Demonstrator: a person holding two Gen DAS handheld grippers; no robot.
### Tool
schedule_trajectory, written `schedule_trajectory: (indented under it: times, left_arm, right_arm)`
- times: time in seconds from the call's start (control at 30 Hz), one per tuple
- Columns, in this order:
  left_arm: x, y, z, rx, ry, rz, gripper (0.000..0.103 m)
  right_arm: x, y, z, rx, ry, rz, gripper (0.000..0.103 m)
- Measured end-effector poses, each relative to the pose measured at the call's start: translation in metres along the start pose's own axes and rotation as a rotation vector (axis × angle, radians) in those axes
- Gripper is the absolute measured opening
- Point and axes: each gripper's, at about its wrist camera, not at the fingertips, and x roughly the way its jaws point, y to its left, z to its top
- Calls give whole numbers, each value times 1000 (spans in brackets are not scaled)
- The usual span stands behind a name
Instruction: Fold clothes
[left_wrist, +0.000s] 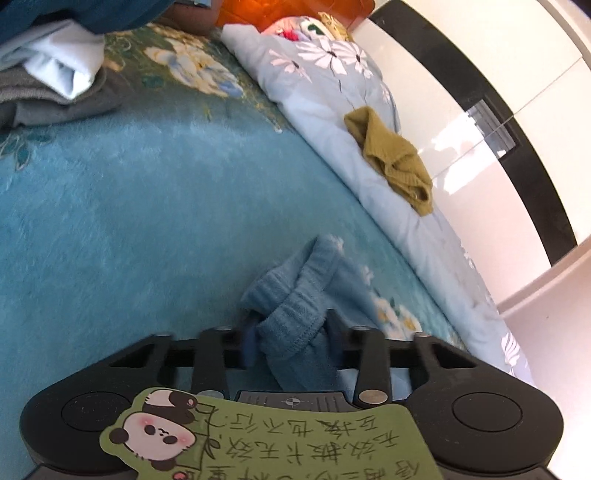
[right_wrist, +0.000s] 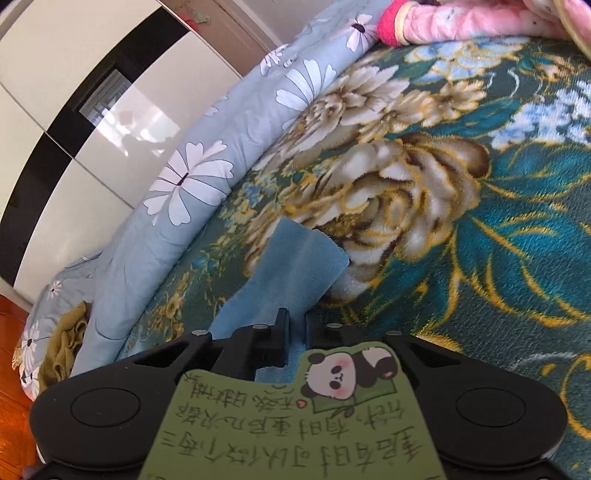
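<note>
In the left wrist view we see the left gripper (left_wrist: 291, 332) low over the teal blanket (left_wrist: 129, 206) on the bed. Its jaws stand narrow and pinch a bunched blue garment (left_wrist: 295, 295), whose ribbed hem is gathered between the fingers while the rest slumps onto the blanket just beyond them. Past the garment, along the blanket's far edge, lies a pale blue quilt (left_wrist: 325, 85) printed with white flowers, and on that quilt sits a crumpled olive-green knit (left_wrist: 391, 158), well apart from the blue piece. At the blanket's upper left corner we see a pile of clothes (left_wrist: 55, 74), white on grey. A glossy white wardrobe (left_wrist: 480, 122) with a black band stands behind the quilt.

In the right wrist view the right gripper (right_wrist: 295, 325) has its jaws almost together, clamped on a flat blue flap of the same garment (right_wrist: 295, 266), which rises ahead of the fingers over the blanket's large beige flower (right_wrist: 406, 184). To the left of the blanket the quilt (right_wrist: 207, 155) runs as a rolled ridge, with the olive knit (right_wrist: 66, 343) at its near end. Pink fabric (right_wrist: 461, 22) lies at the blanket's far edge.
</note>
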Motion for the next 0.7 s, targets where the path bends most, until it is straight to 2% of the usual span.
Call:
schedule_trajectory:
  times: [0.07, 0.2, 0.37, 0.57, 0.7]
  left_arm:
    - [-5, -6, 6, 4, -17, -14, 23]
    - [-27, -21, 18, 40, -29, -59, 22]
    - [-59, -11, 23, 77, 5, -97, 22]
    - [-61, 28, 20, 7, 83, -78, 22]
    - [-57, 32, 10, 83, 109, -41, 22]
  right_arm:
    - [-9, 5, 1, -7, -17, -1, 7]
    - [-39, 14, 3, -25, -54, 9, 7]
    - [-96, 12, -8, -49, -86, 14, 7]
    - [-142, -21, -27, -8, -62, -21, 7]
    - [-142, -43, -41, 33, -16, -75, 7]
